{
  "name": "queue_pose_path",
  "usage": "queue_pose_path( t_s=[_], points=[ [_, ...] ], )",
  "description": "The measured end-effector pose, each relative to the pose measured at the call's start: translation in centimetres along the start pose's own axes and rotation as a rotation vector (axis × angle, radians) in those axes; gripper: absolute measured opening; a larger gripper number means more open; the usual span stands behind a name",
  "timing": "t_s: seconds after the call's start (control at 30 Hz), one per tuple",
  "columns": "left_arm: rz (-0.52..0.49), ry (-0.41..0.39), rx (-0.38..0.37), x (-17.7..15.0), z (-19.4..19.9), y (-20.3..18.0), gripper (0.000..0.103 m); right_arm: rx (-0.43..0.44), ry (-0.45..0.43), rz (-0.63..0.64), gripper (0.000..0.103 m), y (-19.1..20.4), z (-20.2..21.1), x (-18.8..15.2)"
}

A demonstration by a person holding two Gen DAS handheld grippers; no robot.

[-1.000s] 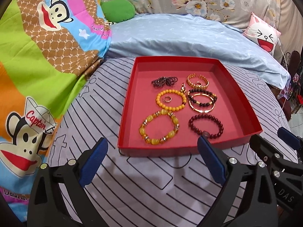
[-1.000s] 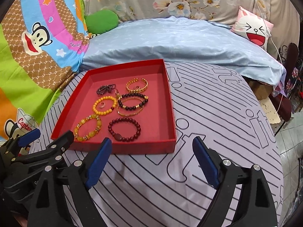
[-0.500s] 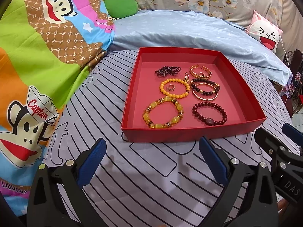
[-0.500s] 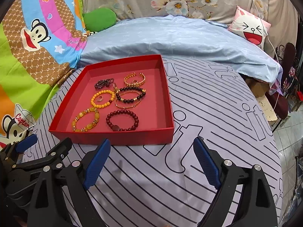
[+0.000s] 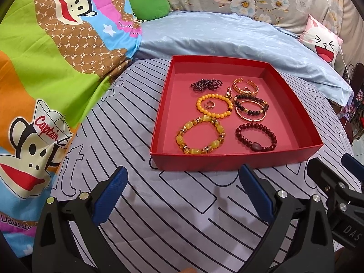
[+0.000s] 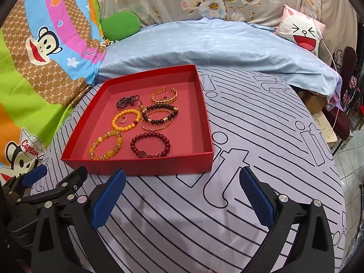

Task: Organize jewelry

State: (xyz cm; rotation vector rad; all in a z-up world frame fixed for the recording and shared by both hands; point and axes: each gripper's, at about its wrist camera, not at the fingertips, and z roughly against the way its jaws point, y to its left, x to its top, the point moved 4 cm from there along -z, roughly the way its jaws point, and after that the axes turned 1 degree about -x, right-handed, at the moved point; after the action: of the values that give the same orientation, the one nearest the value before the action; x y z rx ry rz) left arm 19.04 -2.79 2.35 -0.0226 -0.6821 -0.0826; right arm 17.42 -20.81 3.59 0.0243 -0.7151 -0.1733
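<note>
Bracelets [image 5: 200,138] lie sorted in the red tray [image 5: 236,158] on the bed; near it hover the left gripper [image 5: 182,193], spread empty, and the right gripper [image 6: 179,195], jaws opening on nothing, seemingly finished.

Both wrist views are bright and evenly lit, colours saturated, with no harsh glare. Soft, faint shadows fall on the striped grey-lilac bedsheet [image 5: 159,204] beneath the black grippers' blue-padded fingers [image 5: 109,193], and inside the near wall of the shallow red cardboard tray [image 6: 159,161]. Fisheye distortion bends straight lines towards the edges, the corners go black, and detail stays sharp at centre
</note>
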Motion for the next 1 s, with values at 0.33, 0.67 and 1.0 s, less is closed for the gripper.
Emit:
queue_pose_path(
  t_s=[0.33,0.67,1.0],
  points=[
    [-0.002,-0.002,0.011,-0.09,-0.26,0.11,0.095,-0.008,0.008,-0.001,0.096,0.03,-0.38,-0.30],
    [0.004,0.007,0.016,-0.20,-0.71,0.34,0.095,-0.011,0.010,0.006,0.096,0.09,-0.50,-0.50],
    [0.003,0.009,0.023,-0.26,-0.88,0.30,0.095,-0.011,0.018,0.006,0.096,0.22,-0.73,-0.65]
  ],
)
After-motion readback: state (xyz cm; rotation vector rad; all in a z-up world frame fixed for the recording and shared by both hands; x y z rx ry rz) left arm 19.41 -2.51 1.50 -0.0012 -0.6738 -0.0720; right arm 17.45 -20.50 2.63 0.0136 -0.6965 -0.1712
